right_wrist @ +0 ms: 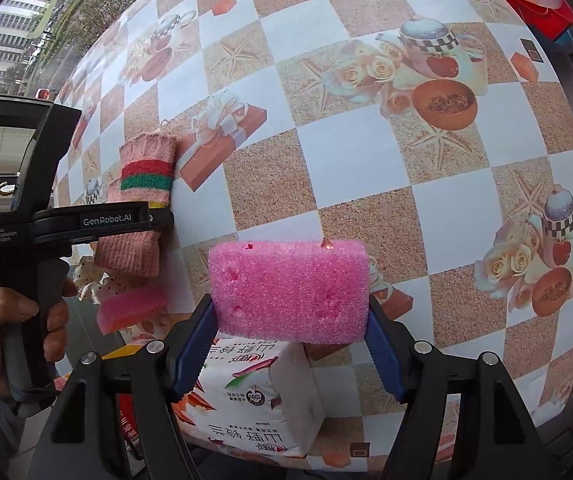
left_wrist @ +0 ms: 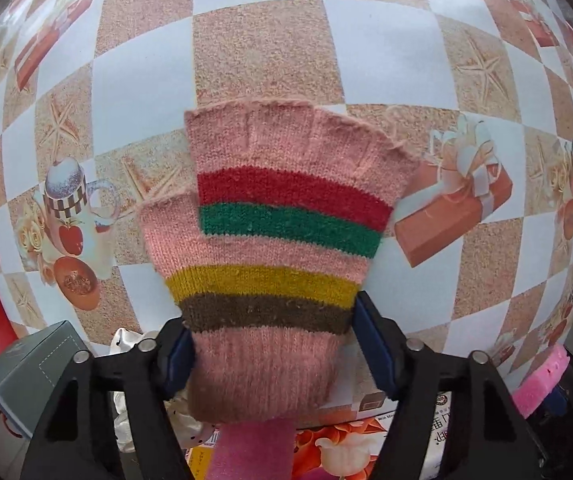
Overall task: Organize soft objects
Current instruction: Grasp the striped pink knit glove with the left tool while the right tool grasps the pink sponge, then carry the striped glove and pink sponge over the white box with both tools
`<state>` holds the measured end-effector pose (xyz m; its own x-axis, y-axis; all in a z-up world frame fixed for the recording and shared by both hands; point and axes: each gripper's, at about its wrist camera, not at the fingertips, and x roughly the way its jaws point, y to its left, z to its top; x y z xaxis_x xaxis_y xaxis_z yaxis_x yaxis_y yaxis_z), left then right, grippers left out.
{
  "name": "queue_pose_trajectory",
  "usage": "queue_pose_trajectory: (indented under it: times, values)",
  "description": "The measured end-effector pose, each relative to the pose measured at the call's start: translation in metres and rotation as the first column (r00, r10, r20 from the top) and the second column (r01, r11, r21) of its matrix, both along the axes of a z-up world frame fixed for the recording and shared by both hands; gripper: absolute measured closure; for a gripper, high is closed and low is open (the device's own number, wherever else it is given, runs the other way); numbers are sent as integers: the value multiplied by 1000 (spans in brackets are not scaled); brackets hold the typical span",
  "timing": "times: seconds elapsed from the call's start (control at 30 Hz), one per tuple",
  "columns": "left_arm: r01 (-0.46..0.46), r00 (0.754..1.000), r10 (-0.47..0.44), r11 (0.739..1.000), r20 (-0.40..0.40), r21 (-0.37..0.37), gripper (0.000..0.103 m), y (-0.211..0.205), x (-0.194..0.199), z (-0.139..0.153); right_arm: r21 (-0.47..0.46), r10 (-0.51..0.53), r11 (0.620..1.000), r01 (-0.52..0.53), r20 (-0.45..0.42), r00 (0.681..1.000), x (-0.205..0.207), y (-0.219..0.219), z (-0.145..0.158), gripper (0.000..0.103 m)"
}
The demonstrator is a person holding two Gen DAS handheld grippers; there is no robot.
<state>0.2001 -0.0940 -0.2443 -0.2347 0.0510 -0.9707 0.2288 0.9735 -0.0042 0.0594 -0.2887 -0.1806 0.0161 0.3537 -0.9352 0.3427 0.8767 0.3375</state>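
Knit glove (left_wrist: pixel 282 240), pink with red, green, yellow and brown stripes, lies flat on the checkered tablecloth (left_wrist: pixel 386 64), fingerless end pointing away. The left gripper (left_wrist: pixel 272 344) is clamped on its ribbed cuff, blue pads pressing both sides. In the right wrist view the same glove sits far left near the table edge, with a person's hand (right_wrist: pixel 18 320) on the handle. A second pink sponge (right_wrist: pixel 132 306) lies just below the glove's cuff at the edge. Further right, the right gripper (right_wrist: pixel 288 344) pinches a pink sponge (right_wrist: pixel 290 288) by its sides, lifted above a tissue pack (right_wrist: pixel 246 396). Past that, the cloth is wide open all the way to the far and right edges.
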Motion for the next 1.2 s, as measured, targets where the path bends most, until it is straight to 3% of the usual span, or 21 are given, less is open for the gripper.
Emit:
queue_pose_trajectory:
  times: [0.1,0.13,0.37,0.87,1.2]
  values:
    - [45,998,-45,999,38,-18,77,-9,-4,9,-1,-9,1000,9,6,1000,-2,-12,11,31]
    - [50,998,-49,998,50,-28,79,-11,-5,13,-1,-13,1000,13,8,1000,-3,-10,9,31]
    - [97,986,-84,991,147,-88,80,-24,-22,48,-9,-31,999,31,18,999,-11,-12,8,31]
    - [222,958,-182,960,219,-171,80,-53,-85,118,-26,-81,996,82,37,996,-34,-28,24,31]
    - [294,942,-241,928,236,-228,80,-53,-143,139,-28,-117,993,118,36,992,-69,-32,32,31]
